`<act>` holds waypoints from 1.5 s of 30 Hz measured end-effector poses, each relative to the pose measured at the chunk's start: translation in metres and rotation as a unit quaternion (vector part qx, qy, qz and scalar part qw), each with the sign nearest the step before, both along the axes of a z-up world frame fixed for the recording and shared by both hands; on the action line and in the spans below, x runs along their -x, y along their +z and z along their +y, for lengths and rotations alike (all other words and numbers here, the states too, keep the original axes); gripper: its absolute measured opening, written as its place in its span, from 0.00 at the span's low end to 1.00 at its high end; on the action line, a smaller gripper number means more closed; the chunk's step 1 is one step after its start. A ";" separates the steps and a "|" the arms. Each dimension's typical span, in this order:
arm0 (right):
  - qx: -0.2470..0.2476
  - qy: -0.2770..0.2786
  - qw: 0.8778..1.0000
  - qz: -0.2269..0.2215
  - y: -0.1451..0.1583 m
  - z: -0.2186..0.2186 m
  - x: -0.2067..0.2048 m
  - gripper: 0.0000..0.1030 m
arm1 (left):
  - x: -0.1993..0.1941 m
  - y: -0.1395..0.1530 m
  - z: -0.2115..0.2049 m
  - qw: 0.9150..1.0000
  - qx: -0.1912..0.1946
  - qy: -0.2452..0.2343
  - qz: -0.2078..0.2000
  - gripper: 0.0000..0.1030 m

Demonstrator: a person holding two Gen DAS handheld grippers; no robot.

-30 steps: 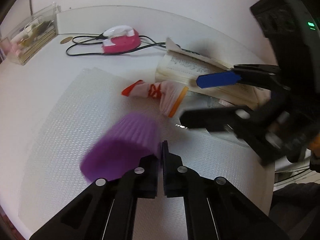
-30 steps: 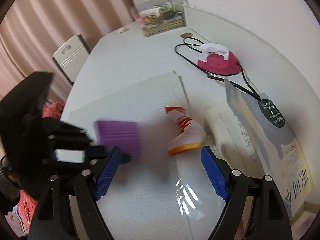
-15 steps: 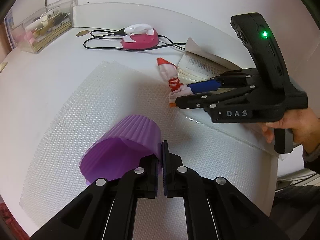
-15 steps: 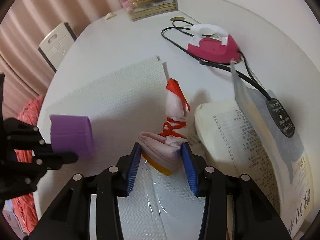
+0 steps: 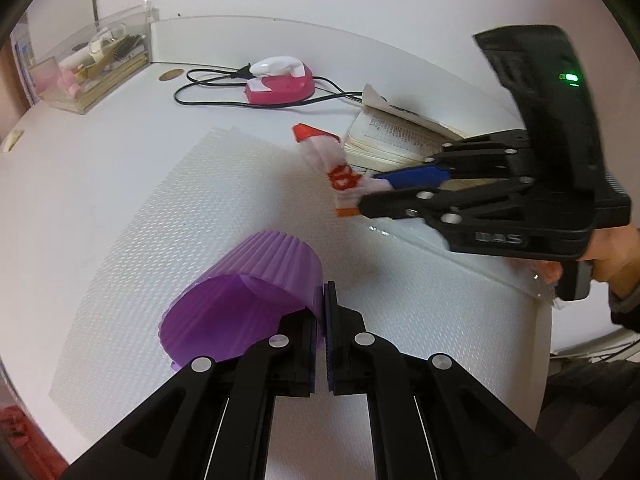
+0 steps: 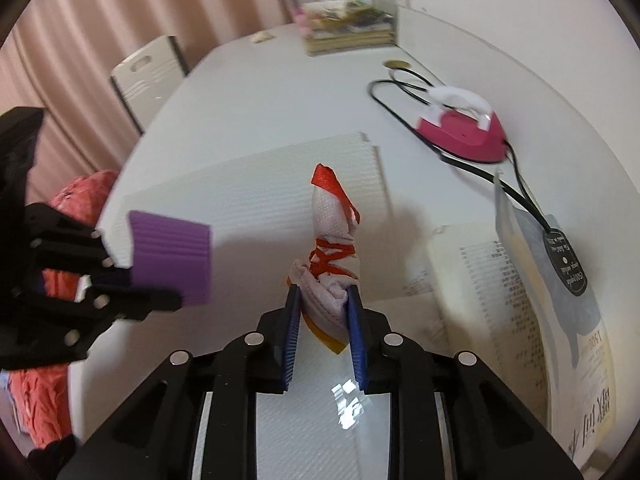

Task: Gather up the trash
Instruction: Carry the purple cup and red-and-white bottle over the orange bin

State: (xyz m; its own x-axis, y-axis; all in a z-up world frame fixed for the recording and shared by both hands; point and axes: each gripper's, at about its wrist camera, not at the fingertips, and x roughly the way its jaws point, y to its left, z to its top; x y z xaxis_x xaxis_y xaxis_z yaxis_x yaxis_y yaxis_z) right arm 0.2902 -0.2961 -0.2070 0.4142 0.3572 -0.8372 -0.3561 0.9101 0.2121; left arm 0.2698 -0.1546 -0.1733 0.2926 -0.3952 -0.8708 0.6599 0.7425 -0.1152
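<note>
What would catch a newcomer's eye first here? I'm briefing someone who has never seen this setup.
Probably the purple ribbed cup, pinched by its rim in the left gripper above the white textured mat. Next, the white wrapper with red markings, clamped in the right gripper and lifted beside the open book. Farther back, a pink iron with its black cord sits on the white table.
</note>
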 end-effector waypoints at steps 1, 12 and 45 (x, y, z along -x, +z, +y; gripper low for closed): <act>-0.001 0.008 1.000 -0.001 0.005 0.002 0.006 0.22 | 0.003 0.002 0.002 1.000 -0.001 0.001 -0.001 0.05; 0.002 0.136 0.991 -0.009 0.052 0.034 0.084 0.22 | 0.067 0.024 0.030 0.999 -0.030 0.012 -0.020 0.05; -0.012 0.444 0.896 -0.008 0.115 0.266 0.252 0.22 | 0.281 0.065 0.201 0.975 -0.077 0.209 -0.009 0.05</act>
